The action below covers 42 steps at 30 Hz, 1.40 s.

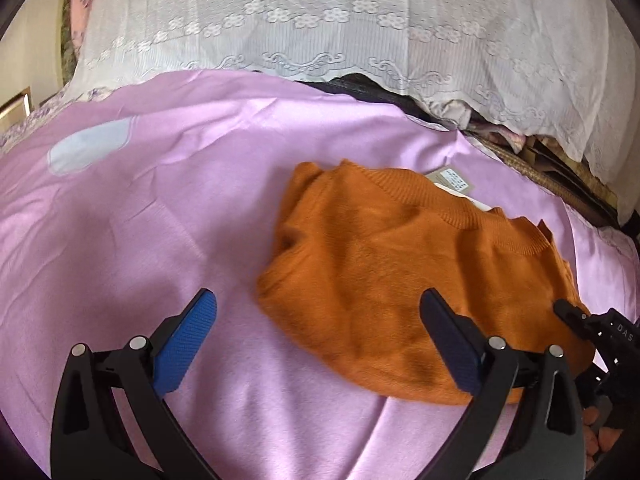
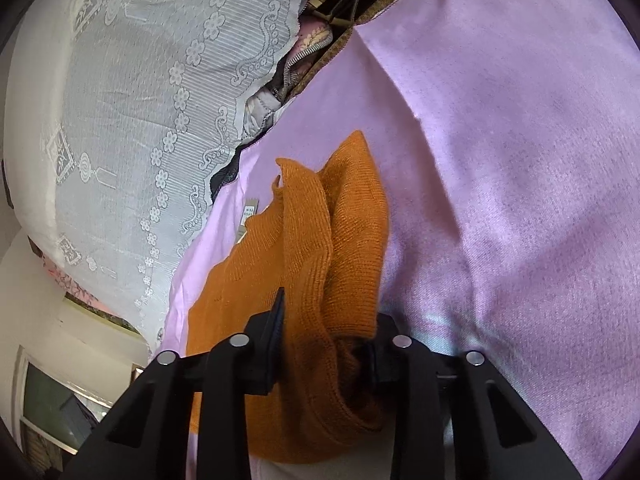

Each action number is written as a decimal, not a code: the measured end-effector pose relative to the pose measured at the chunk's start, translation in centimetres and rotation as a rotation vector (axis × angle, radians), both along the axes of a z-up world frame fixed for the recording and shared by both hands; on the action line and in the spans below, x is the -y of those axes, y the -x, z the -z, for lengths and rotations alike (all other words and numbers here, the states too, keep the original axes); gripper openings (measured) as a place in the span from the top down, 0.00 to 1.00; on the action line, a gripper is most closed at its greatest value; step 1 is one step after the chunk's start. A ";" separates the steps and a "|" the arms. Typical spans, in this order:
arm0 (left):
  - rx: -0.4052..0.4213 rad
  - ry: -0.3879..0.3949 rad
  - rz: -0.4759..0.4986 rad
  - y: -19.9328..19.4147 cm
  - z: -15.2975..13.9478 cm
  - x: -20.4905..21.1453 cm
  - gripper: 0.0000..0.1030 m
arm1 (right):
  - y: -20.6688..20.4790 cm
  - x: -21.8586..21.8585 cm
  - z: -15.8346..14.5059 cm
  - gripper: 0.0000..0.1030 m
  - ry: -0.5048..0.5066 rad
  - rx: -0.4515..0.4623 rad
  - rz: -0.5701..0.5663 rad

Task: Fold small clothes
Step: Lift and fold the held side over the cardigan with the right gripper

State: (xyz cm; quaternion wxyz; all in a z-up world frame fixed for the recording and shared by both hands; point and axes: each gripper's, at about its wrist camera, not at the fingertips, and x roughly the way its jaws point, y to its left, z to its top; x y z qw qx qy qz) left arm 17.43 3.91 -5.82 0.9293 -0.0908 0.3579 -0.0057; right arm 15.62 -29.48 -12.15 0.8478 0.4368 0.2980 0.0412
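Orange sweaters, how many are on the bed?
1. The orange knitted sweater lies folded on the pink bedsheet, its edge bunched between the right gripper fingers. More clothes may be hidden outside the views.

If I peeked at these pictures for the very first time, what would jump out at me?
The bright orange sweater jumps out first, lying partly folded on the pink bedsheet. Next you'd see the left tongs with blue pads spread wide open at its near edge, gripping nothing. In the right wrist view, the right tongs have a bunched-up fold of the sweater squeezed between them, and a white lace cover hangs behind.
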 end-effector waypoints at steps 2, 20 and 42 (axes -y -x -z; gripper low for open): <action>-0.005 0.005 -0.008 0.4 0.2 -0.7 0.04 | 0.1 0.2 0.2 0.73 -0.023 0.003 0.001; -0.059 0.102 0.072 -0.5 1.9 -6.9 0.04 | 1.2 -2.0 -3.4 0.82 0.134 0.067 -0.001; 0.047 0.272 -0.079 -0.2 1.0 -10.2 0.04 | -0.9 -10.1 -10.3 0.82 0.276 0.120 0.047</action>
